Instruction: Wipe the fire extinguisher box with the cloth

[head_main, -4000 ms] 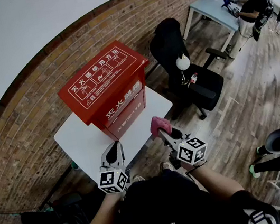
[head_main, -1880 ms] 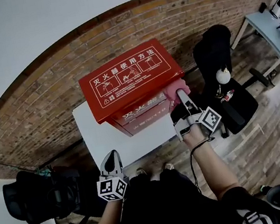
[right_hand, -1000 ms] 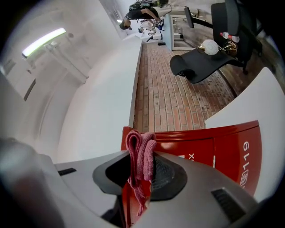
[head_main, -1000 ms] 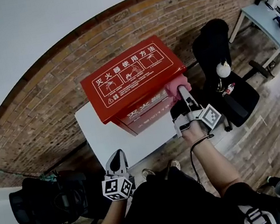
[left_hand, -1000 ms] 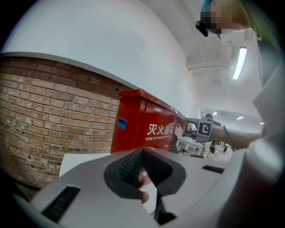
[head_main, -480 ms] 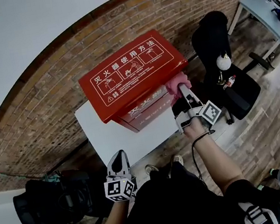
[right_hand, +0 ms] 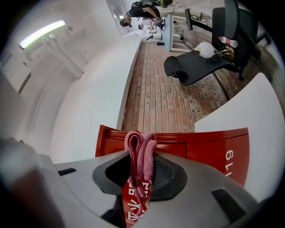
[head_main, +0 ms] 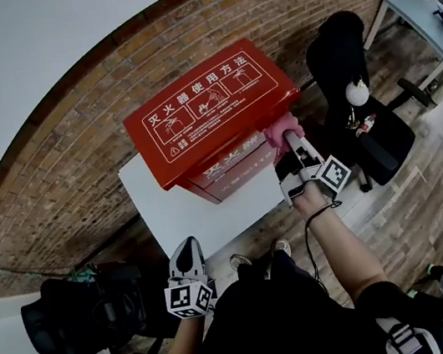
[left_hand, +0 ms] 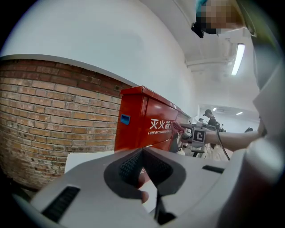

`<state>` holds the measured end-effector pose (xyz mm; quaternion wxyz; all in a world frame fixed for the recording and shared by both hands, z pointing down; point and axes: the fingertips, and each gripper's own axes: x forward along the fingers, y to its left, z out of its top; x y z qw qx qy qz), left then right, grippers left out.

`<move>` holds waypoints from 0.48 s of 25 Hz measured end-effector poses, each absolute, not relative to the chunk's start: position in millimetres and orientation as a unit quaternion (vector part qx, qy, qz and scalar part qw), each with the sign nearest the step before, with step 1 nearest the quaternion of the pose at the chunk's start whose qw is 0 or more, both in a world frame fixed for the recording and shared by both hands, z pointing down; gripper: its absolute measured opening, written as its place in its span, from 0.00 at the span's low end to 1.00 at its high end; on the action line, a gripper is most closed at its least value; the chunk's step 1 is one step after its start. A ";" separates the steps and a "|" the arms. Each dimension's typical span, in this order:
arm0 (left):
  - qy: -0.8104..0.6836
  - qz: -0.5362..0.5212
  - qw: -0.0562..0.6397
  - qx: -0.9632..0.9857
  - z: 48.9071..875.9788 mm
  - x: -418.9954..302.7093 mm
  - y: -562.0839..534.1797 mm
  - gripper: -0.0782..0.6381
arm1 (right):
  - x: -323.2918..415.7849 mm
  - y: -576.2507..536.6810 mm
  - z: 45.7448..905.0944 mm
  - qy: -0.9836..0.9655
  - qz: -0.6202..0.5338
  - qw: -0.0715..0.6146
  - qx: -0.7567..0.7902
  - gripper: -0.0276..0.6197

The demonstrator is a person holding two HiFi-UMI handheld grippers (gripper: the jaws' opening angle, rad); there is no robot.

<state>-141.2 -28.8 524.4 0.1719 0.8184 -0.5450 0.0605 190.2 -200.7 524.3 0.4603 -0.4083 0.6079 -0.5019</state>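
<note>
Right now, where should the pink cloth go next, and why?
Probably slide the right gripper leftward along the front of the red fire extinguisher box. Its fingers pinch the pink cloth, which sits at the front's right end, just under the lid, so most of the front lies to its left.

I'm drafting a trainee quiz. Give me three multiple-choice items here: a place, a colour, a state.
1. Where is the cloth?
A. in a bucket
B. at the front right of the fire extinguisher box
C. on a shelf

2. What colour is that box?
A. red
B. blue
C. green

3. How is the right tool?
A. open, empty
B. open round a bottle
C. shut on the cloth

1 B: the head view shows it there.
2 A: every view shows red.
3 C: its jaws pinch the pink folds.
</note>
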 end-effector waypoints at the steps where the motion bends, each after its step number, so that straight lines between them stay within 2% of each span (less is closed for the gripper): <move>1: -0.546 0.061 0.172 0.818 524.8 -142.1 -28.2 0.13 | 190.2 -200.8 526.9 0.608 -0.503 0.458 -0.409 0.21; 12: -0.555 0.059 0.175 0.811 526.5 -146.4 -26.3 0.13 | 189.6 -202.2 551.7 0.606 -0.512 0.443 -0.418 0.21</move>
